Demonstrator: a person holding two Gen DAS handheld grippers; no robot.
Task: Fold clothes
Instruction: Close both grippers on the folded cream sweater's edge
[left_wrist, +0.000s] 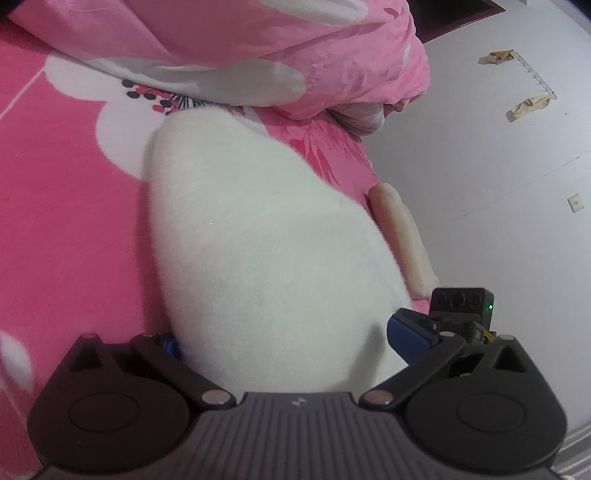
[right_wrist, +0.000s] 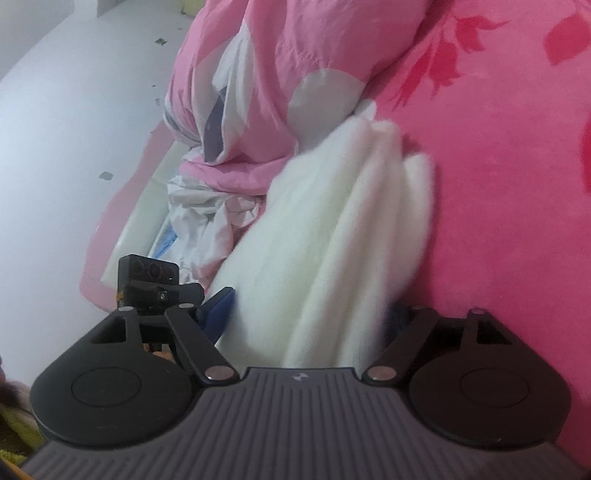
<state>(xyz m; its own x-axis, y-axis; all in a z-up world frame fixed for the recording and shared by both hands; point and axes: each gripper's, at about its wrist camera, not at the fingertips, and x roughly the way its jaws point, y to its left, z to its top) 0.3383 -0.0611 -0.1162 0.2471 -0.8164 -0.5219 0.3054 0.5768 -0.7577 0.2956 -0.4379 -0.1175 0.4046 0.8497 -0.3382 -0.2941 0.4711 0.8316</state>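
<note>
white fluffy garment filled the space just ahead of both tools, lying on the pink flowered bed sheet, its far end near a bunched pink quilt. left tool stood spread wide, released, the cloth bulging between its blue pads without visible pinching. right tool had folds of the same garment between its fingers, jaws partly spread; whether the pads pressed the cloth could not be told. pale wall lay beyond.

No readable text, label, brand or number on anything in view.
</note>
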